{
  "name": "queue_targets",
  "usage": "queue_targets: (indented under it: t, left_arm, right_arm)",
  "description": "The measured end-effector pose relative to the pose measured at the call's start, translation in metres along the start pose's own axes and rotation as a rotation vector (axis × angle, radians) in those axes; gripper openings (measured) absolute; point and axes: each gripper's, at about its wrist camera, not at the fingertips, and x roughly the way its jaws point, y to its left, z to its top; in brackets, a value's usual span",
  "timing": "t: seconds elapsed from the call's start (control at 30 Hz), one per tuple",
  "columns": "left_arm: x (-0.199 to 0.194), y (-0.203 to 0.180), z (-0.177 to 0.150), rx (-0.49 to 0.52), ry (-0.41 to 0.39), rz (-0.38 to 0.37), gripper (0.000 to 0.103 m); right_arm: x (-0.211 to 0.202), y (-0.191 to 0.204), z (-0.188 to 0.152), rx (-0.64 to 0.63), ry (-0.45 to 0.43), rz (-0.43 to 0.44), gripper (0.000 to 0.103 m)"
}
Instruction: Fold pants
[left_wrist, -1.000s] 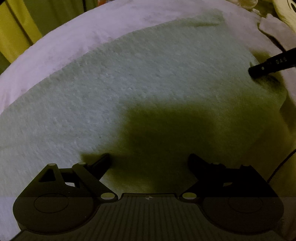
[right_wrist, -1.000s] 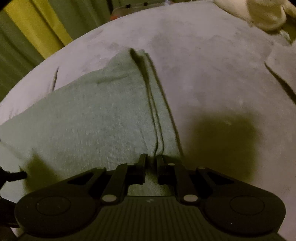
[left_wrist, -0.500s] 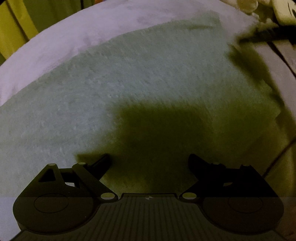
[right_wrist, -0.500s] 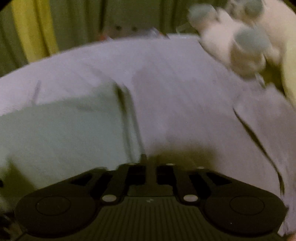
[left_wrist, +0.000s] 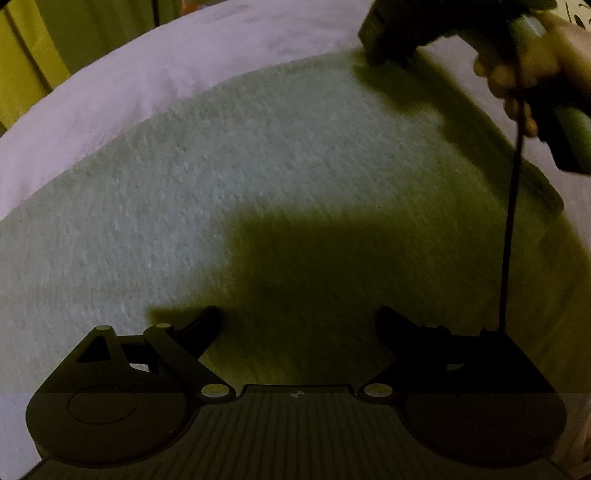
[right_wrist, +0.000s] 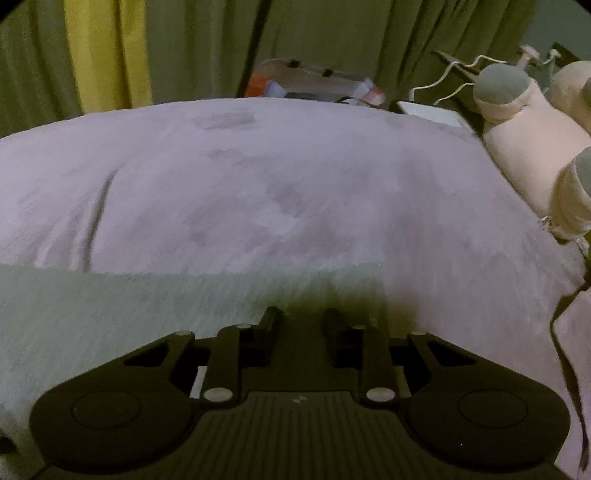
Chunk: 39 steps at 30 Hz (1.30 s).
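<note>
Left wrist view: our left claw (left_wrist: 295, 325) hangs wide over the pale green fleece pants (left_wrist: 258, 166) on the lilac bed (left_wrist: 184, 62); our right claw (right_wrist: 300, 321), closing, now narrow and empty, has left the fold for the far edge, ready to regrip.

Pants (left_wrist: 258, 177) flat on bedcover (right_wrist: 295, 177); plush toy (right_wrist: 535, 136) at its right edge.
</note>
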Motion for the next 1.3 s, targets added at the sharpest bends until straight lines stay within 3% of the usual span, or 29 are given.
queue_targets:
  t: [0.33,0.43,0.47,0.57,0.63,0.8,0.97,1.13,1.2,1.3]
  left_arm:
    - [-0.002,-0.007,-0.008,0.013,-0.007,0.025,0.097]
    - [-0.003,-0.006,-0.009,0.005,-0.002,0.020,0.097]
    - [-0.003,-0.005,-0.009,0.002,0.000,0.017,0.097]
    - [-0.002,-0.005,-0.008,-0.002,0.002,0.013,0.097]
    - [-0.003,-0.006,-0.007,-0.007,0.004,0.015,0.097]
    - [-0.005,-0.009,-0.006,-0.025,0.007,0.007,0.097]
    - [-0.006,-0.018,-0.003,-0.030,0.008,-0.020,0.097]
    - [-0.005,-0.025,-0.002,-0.012,0.008,0.000,0.097]
    - [-0.004,-0.024,0.000,-0.012,0.014,0.000,0.097]
    - [-0.001,-0.021,0.004,-0.025,0.028,-0.003,0.097]
  right_arm:
    - [0.005,0.002,0.007,0.021,-0.041,-0.066,0.016]
    - [-0.001,-0.002,0.009,0.019,-0.108,-0.202,0.018]
    - [-0.005,-0.009,0.009,0.050,-0.112,-0.183,0.019]
    - [-0.028,-0.033,-0.005,0.153,-0.131,-0.045,0.043]
    - [-0.047,-0.043,-0.024,0.164,-0.147,0.028,0.060]
    - [-0.087,-0.082,-0.089,0.220,-0.160,0.239,0.087]
    - [-0.092,-0.133,-0.137,0.306,-0.097,0.336,0.092]
    - [-0.059,-0.161,-0.169,0.449,0.012,0.450,0.094]
    - [-0.047,-0.167,-0.179,0.510,0.021,0.543,0.094]
    - [-0.039,-0.173,-0.187,0.560,-0.003,0.601,0.097]
